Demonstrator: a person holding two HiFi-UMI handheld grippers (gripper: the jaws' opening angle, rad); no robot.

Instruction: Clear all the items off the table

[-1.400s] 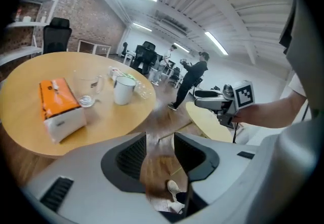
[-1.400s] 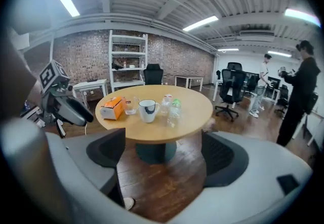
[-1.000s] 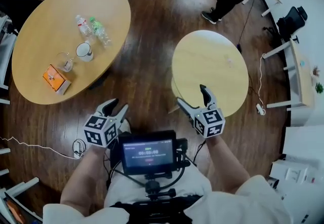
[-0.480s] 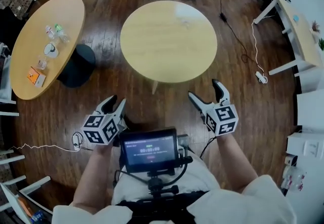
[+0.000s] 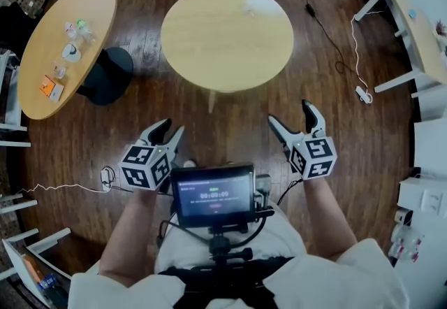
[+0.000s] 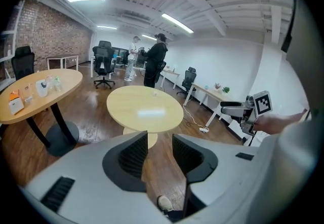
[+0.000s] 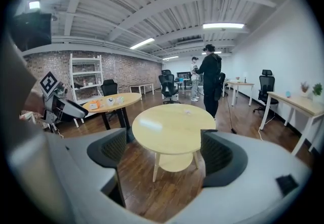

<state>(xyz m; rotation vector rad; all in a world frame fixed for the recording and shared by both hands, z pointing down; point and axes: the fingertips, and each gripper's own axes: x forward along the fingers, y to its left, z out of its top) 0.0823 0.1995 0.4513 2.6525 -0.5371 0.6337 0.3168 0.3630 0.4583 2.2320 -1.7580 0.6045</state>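
The oval table (image 5: 38, 94) at far left carries an orange box (image 5: 50, 88), a glass (image 5: 59, 71), a white mug (image 5: 70, 52) and two bottles (image 5: 78, 29). Straight ahead stands a round table (image 5: 227, 28) with only a small pale thing (image 7: 188, 112) near its far side. My left gripper (image 5: 172, 127) and right gripper (image 5: 289, 112) hover over the floor close to my body, well short of both tables. Both are open and hold nothing. The left gripper view shows a narrow gap between the jaws, the right gripper view a wide one.
A person in black (image 7: 210, 78) stands beyond the round table, with another further back. Office chairs (image 6: 104, 58), desks (image 5: 412, 28) along the right wall and a power strip with cable (image 5: 362, 94) lie around. A cable (image 5: 63, 187) runs over the floor at left.
My view has swung from the oval table to the round table, which now sits ahead in the centre. The oval table has slid to the far left. Both grippers stay open and empty.
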